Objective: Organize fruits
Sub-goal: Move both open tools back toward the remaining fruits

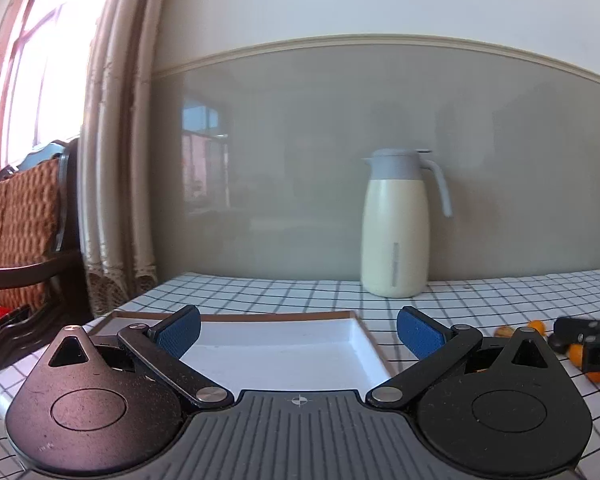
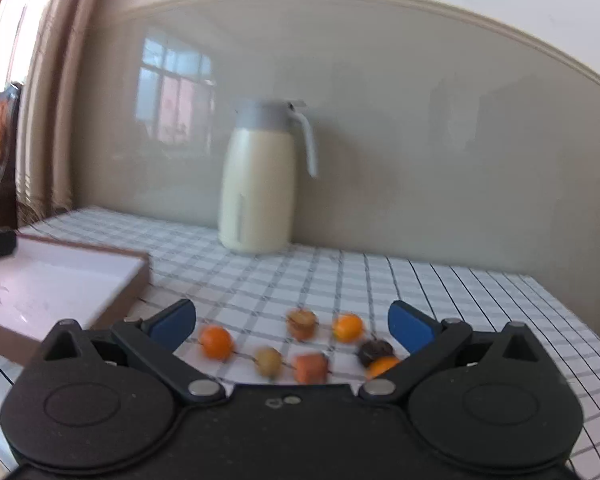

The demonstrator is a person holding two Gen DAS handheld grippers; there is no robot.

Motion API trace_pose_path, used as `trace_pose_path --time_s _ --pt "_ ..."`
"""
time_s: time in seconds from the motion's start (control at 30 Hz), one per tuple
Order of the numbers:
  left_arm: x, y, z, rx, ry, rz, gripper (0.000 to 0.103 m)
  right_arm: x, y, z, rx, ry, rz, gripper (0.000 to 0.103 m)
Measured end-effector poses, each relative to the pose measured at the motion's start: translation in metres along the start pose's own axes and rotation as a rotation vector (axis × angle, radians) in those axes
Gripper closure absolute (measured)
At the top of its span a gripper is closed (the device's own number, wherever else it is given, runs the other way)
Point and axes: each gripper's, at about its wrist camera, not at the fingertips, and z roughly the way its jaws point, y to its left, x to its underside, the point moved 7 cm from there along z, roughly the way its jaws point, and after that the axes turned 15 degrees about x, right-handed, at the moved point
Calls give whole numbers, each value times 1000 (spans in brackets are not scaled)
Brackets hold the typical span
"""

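Note:
Several small fruits lie on the checked tablecloth in the right wrist view: an orange one (image 2: 217, 342), a yellowish one (image 2: 268, 361), a reddish cube (image 2: 310, 368), a brown one (image 2: 301, 323), another orange one (image 2: 348, 327) and a dark one (image 2: 376, 351). My right gripper (image 2: 292, 326) hangs open just above them, holding nothing. A shallow white tray with a brown rim (image 1: 284, 350) sits under my left gripper (image 1: 298, 330), which is open and empty. The tray (image 2: 60, 280) lies left of the fruits. A few orange fruits (image 1: 536, 326) show at the far right of the left wrist view.
A cream thermos jug with a grey lid (image 1: 396, 224) stands at the back of the table against the grey wall. A wooden chair with an orange cushion (image 1: 20, 232) and curtains (image 1: 112, 160) are off the table's left edge. The other gripper's black body (image 1: 588, 340) lies near the fruits.

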Motion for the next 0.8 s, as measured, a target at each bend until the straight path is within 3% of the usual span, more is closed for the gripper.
trace_pose_path --time_s 0.2,0.43,0.63,0.8 --pt "3 -27 12 78 13 -2 0 25 -25 10 67 51 -87 6" --pt "11 -81 31 178 58 63 0 42 -50 18 86 92 -83 10" --pt "21 -125 47 234 111 146 0 52 -60 30 79 135 -71 25" --pt "24 -143 57 263 134 143 0 57 -62 38 61 161 -65 37"
